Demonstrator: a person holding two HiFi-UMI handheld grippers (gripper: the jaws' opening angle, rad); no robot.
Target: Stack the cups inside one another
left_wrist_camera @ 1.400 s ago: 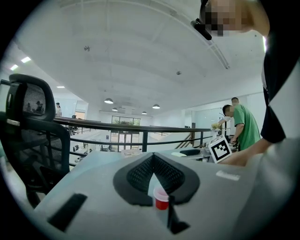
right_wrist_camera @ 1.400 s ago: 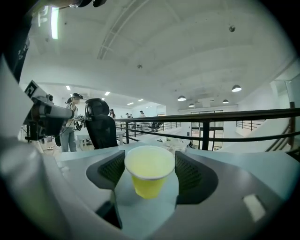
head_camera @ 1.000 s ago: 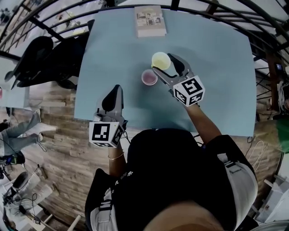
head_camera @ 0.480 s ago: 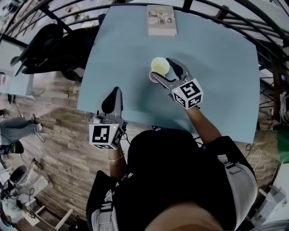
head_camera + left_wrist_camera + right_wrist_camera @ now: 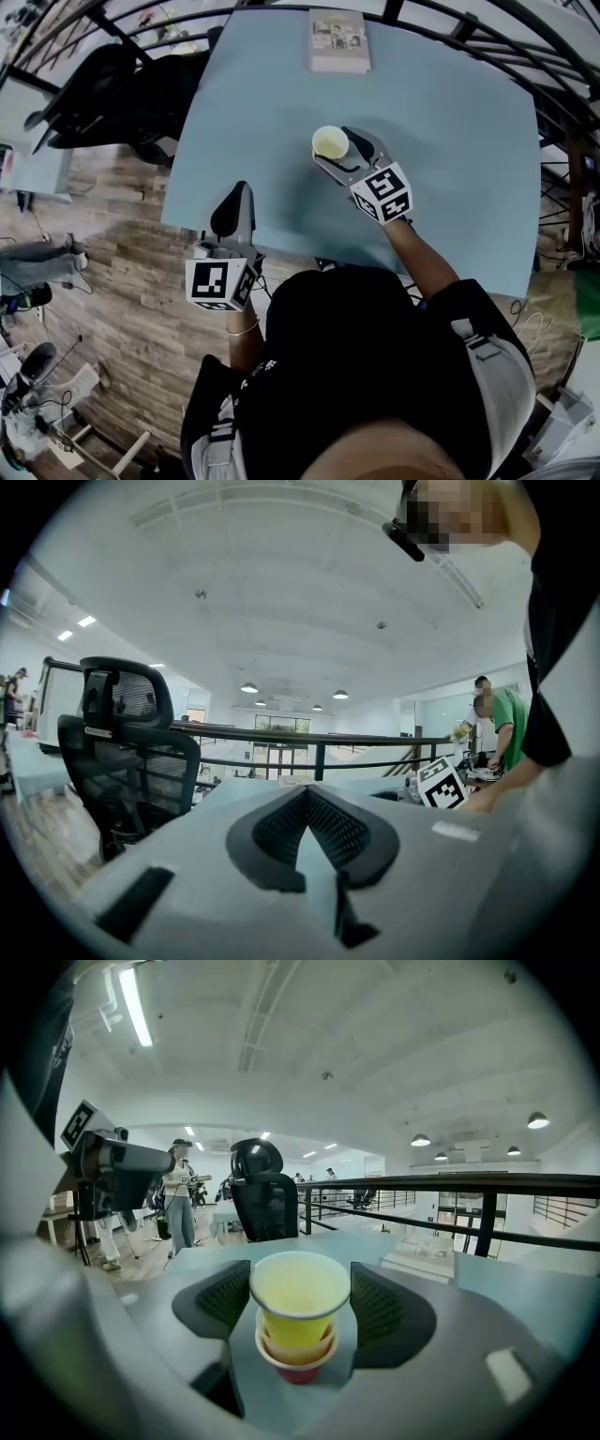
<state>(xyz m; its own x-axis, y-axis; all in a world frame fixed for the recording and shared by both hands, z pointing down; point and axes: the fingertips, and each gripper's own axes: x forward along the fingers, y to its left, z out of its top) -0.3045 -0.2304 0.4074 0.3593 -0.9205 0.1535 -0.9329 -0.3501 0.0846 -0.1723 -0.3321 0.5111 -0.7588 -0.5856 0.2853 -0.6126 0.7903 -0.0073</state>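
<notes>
My right gripper [image 5: 335, 145] is shut on a yellow cup [image 5: 330, 142] over the middle of the light-blue table [image 5: 450, 122]. In the right gripper view the yellow cup [image 5: 300, 1297] sits upright between the black pads [image 5: 223, 1302], nested in a pink-red cup [image 5: 298, 1365]. An orange band shows between the two. From the head view the pink-red cup is hidden beneath the yellow one. My left gripper [image 5: 238, 187] hovers at the table's near left edge, shut and empty, its pads meeting at the tip [image 5: 307, 789].
A book [image 5: 338, 40] lies at the table's far edge. A black office chair [image 5: 103, 84] stands off the table's left side, seen also as the chair [image 5: 127, 752] in the left gripper view. A metal railing runs behind the table. People stand in the background.
My right gripper carried the yellow cup over the pink-red cup and set it down inside it. The left gripper has stayed in place.
</notes>
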